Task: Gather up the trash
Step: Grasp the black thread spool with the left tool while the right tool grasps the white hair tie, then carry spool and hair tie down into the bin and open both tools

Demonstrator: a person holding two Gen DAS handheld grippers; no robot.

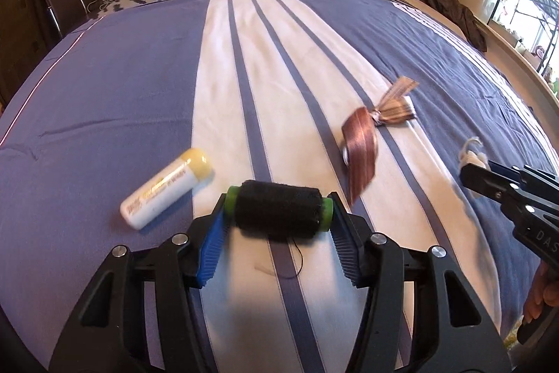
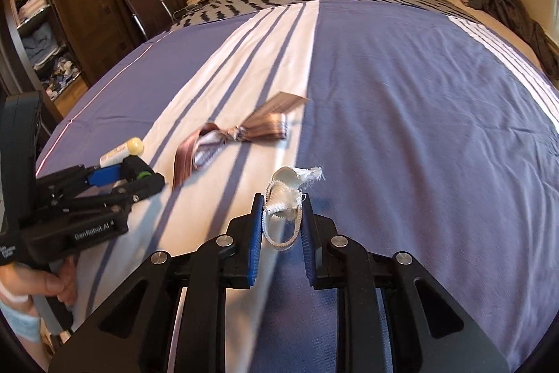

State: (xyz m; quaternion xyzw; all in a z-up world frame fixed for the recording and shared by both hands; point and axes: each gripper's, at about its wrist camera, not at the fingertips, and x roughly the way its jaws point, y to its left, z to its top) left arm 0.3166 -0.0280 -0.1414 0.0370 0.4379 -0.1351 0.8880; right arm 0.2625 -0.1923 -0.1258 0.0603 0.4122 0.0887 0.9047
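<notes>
Black thread on a green spool (image 1: 277, 210) sits crosswise between the left gripper (image 1: 277, 215)'s fingers, whose pads press on the spool's two green ends, jaws about half open around it, low over the striped bedspread (image 1: 349, 34). Just to its left lies a white tube with a yellow cap (image 1: 166, 189); beyond to the right, a brown ribbon (image 1: 361, 151) stretches across the stripes. At the right edge the other tool reaches in.

Seen from the right wrist, the right gripper (image 2: 281, 219) has its jaws nearly closed, pinching a frayed white scrap of cord and cloth (image 2: 288, 198) over the bedspread. The ribbon lies just beyond it. At far left a hand (image 2: 38, 282) holds the left gripper, spool in its tips, the tube just behind.
</notes>
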